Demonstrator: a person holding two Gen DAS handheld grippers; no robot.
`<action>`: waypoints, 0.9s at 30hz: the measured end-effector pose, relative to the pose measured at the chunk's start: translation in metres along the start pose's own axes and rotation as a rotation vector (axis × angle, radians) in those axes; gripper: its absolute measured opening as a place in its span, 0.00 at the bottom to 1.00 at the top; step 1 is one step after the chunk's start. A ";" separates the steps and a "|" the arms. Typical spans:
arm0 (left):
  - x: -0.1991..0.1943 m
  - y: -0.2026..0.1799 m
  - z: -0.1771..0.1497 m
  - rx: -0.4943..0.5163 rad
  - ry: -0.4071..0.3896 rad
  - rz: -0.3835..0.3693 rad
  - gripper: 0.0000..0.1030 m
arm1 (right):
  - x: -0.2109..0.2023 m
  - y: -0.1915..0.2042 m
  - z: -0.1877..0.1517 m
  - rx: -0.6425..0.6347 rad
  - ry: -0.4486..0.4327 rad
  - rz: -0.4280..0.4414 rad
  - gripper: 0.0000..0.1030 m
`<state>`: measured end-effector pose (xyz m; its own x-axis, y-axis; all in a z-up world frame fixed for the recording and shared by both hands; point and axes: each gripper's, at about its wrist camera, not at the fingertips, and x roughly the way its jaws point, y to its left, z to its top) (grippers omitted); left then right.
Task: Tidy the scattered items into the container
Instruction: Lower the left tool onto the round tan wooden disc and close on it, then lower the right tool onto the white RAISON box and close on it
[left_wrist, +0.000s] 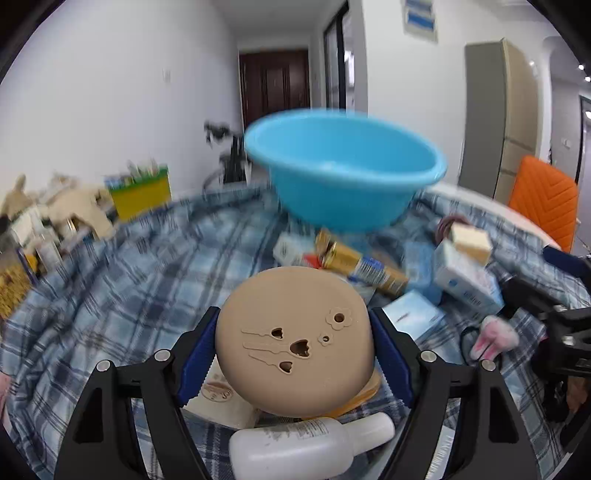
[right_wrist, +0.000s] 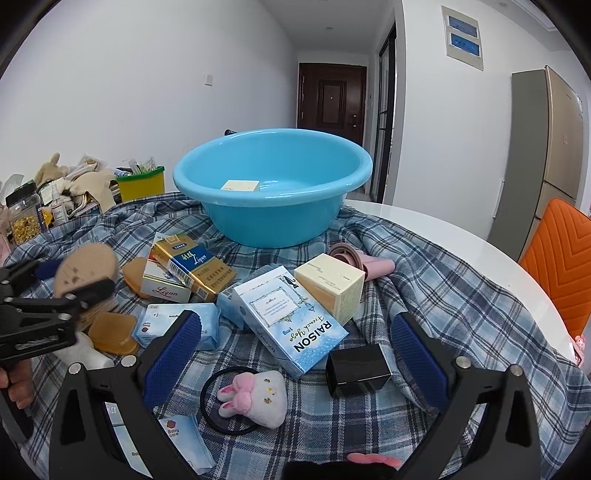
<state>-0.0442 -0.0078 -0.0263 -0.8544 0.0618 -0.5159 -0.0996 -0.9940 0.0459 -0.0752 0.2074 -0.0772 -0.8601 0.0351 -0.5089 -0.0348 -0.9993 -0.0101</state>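
Observation:
My left gripper (left_wrist: 295, 323) is shut on a tan oval case (left_wrist: 295, 339) with flower cut-outs, held above the plaid cloth. It also shows at the left of the right wrist view as the left gripper (right_wrist: 70, 291) with the case (right_wrist: 86, 267). Beyond it stands the blue basin (left_wrist: 332, 199) (right_wrist: 273, 221) with a cream box (right_wrist: 240, 185) inside. My right gripper (right_wrist: 295, 354) is open over a light-blue RAISON box (right_wrist: 291, 325), a black box (right_wrist: 358, 369) and a bunny hair tie (right_wrist: 255, 397). A gold pack (right_wrist: 194, 267) and another cream box (right_wrist: 328, 286) lie nearby.
A white bottle (left_wrist: 310, 446) and an amber dish (right_wrist: 112, 332) lie under the left gripper. A yellow bin (right_wrist: 142, 182), a jar (right_wrist: 24, 218) and plush toys crowd the back left. An orange chair (right_wrist: 557, 266) stands past the white table edge (right_wrist: 443, 236).

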 end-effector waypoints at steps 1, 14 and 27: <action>-0.006 0.000 0.000 0.004 -0.033 0.005 0.78 | 0.001 0.000 0.000 -0.001 0.003 0.001 0.99; -0.031 0.007 0.000 -0.019 -0.148 0.012 0.79 | 0.025 0.003 -0.002 -0.018 0.130 0.024 0.99; -0.023 0.003 0.000 -0.005 -0.104 0.003 0.79 | 0.056 0.009 0.003 -0.037 0.217 0.005 0.99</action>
<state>-0.0252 -0.0125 -0.0147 -0.9029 0.0677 -0.4245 -0.0947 -0.9946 0.0429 -0.1249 0.2008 -0.1029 -0.7301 0.0312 -0.6826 -0.0086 -0.9993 -0.0365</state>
